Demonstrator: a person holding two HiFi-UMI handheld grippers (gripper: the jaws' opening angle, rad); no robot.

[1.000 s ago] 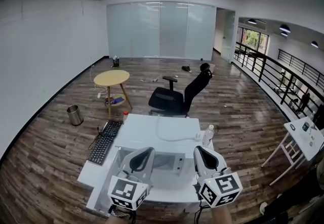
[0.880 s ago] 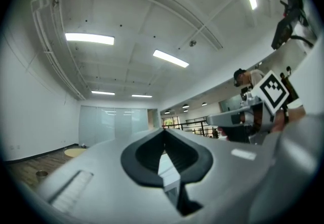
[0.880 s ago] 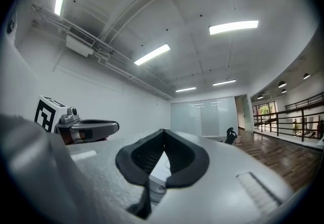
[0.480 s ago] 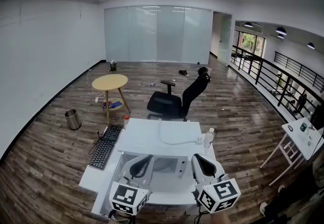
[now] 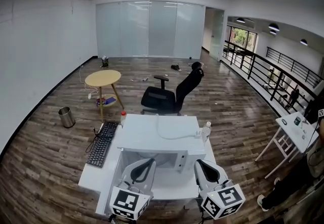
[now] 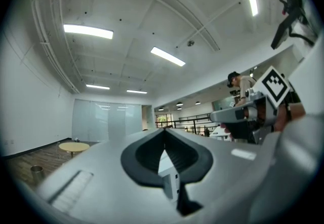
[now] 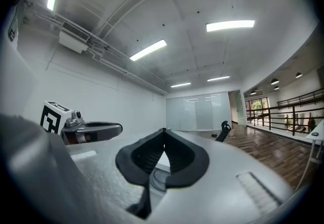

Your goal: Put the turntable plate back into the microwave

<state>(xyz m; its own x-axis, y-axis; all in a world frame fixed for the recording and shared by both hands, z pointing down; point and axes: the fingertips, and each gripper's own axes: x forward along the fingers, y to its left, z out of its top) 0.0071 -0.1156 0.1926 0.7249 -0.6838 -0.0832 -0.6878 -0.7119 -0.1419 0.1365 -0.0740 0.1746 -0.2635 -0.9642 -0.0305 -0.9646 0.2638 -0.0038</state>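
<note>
Lying flat with its face turned up, the turntable plate (image 7: 158,181) is showing only as a greyish curved rim, low down and just ahead of the right gripper (image 5: 201,163). It is appearing there through the gap beneath the tips of that gripper's jaws. Being round, it is offering no long axis, and its rim is running level. The head view is hiding it behind the grippers, so whether it is sitting inside the oven or on the surface (image 5: 93,177) cannot be told.

The white microwave (image 5: 159,134) is standing on the surface with its front facing the person, and a pale cable (image 5: 169,136) is looping across its top. Both grippers are pointing level at that front, side by side and well apart. The left gripper (image 5: 148,162) is keeping its jaws together with nothing between them, a white corner of the oven showing beyond. The right gripper's jaws are likewise pressing together on nothing.

A black keyboard (image 5: 103,143) is lying to the left of the oven, and a clear bottle (image 5: 205,129) is standing at its right. Beyond the surface a black office chair (image 5: 167,97) is standing, with a round wooden table (image 5: 103,78) and a metal waste bin (image 5: 66,116) further left on the floor.
</note>
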